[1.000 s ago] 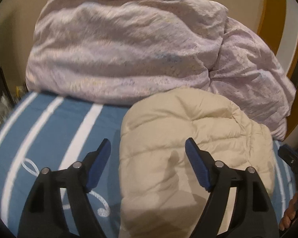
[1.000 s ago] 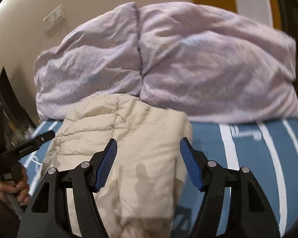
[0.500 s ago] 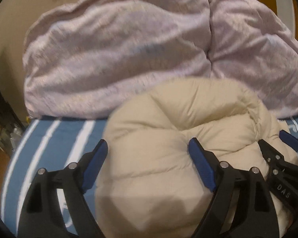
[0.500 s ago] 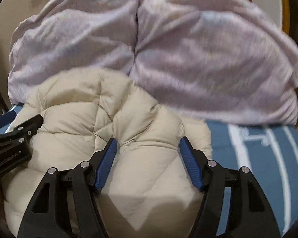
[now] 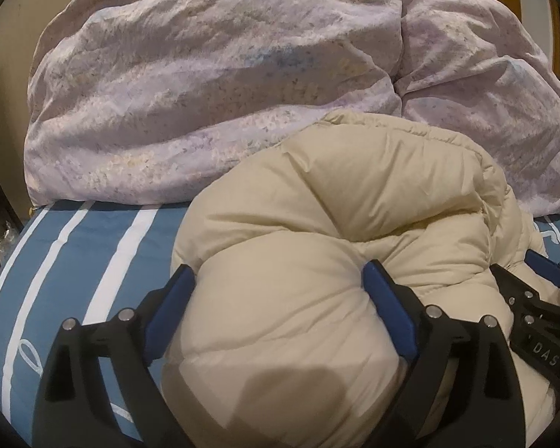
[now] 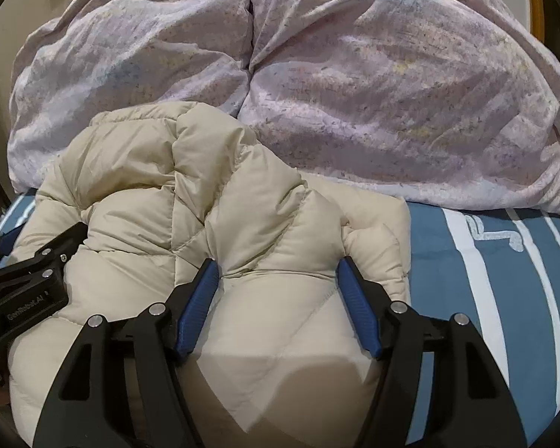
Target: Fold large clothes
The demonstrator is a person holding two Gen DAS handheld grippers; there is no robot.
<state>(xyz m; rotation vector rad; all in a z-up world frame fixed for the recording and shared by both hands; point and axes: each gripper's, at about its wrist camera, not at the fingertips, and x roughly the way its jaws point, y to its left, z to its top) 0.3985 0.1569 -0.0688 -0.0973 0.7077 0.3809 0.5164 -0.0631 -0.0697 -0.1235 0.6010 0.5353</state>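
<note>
Blue bed (image 5: pixel 74 246): striped sheet in blue and white, carrying everything else; bare stripes show at the left in the left view and at the right in the right view (image 6: pixel 504 280).
Quilt (image 5: pixel 212 86): lilac, flowered, heaped at the far end of the bed, against the wall (it fills the top half of both views) (image 6: pixel 392 104).
Jacket (image 5: pixel 336 224): cream, puffy, quilted, bunched in a thick roll on the bed just in front of the quilt, touching its lower edge; in the right view (image 6: pixel 242 224) its stitched panels fold over one another.
Left gripper (image 5: pixel 280 306): low over the jacket's near left end, its blue fingers (image 5: pixel 170 310) wide apart and opening, a bulge of jacket between them; the pads touch the fabric at both sides without clamping it.
Right gripper (image 6: pixel 278 298): beside the left one, over the jacket's right part, fingers (image 6: pixel 198 306) apart with a hump of jacket between them; the pads lie against the fabric (a firm pinch I cannot tell).
</note>
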